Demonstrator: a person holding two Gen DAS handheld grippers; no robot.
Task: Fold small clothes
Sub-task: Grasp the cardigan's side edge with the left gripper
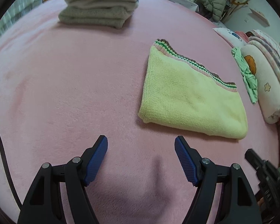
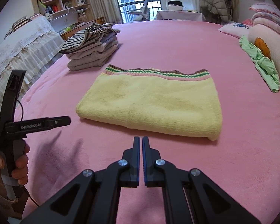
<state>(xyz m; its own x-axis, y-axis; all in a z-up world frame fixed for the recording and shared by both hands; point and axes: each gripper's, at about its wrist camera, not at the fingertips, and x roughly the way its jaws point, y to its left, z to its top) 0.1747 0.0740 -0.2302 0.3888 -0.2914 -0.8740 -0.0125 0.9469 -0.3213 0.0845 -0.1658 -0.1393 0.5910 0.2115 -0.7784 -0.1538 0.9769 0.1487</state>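
Note:
A yellow knit garment (image 1: 192,97) with a striped hem lies folded flat on the pink bed cover (image 1: 74,85); it fills the middle of the right wrist view (image 2: 151,104). My left gripper (image 1: 141,141) hovers open over bare cover, below and left of the garment, with nothing between its blue pads. My right gripper (image 2: 141,138) is shut and empty, just in front of the garment's near folded edge. The left gripper's body (image 2: 37,124), held by a hand (image 2: 18,164), shows at the left edge of the right wrist view.
A stack of folded clothes (image 2: 93,50) sits at the bed's far left, also seen from the left wrist (image 1: 99,5). A crumpled green garment (image 2: 261,63) and rolled bedding with pillows (image 1: 267,78) line the right side. A black cable (image 1: 3,160) hangs at the left.

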